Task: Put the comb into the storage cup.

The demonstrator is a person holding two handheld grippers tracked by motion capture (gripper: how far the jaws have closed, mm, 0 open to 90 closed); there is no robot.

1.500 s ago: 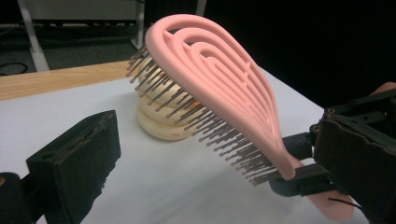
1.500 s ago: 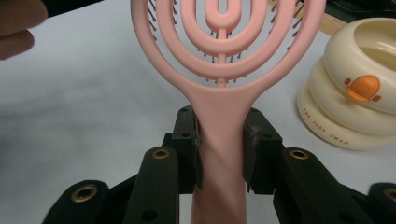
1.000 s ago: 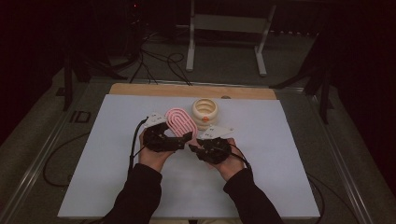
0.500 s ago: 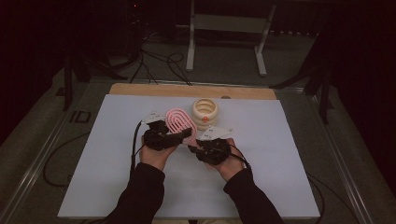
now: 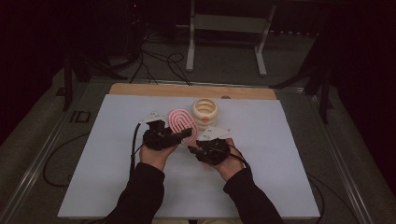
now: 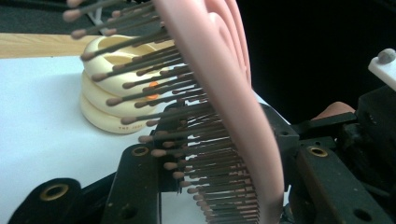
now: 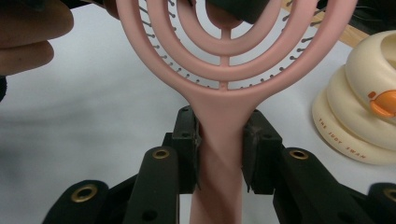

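Both tongs are on the pink hairbrush [image 5: 183, 122], which I am holding off the white table [image 5: 112, 186], just near-left of the cream ringed holder [image 5: 205, 111]. My right tongs [image 7: 220, 163] are pinched on the handle, their pads pressed against its two sides just below the looped head. My left tongs [image 6: 219, 154] straddle the edge of the head, one jaw on the bristle side and one behind the pink back; I cannot tell whether they actually bite on it or merely sit around it.

By my reading the brush is picked up and shared between the two hands, so the lifting is done. What remains, I judge, is to settle the brush in one grip and carry it to wherever it belongs, possibly the holder on the far right. In the high view the head points toward the far side, lying between the left tongs and the holder, the handle running back to the right tongs.
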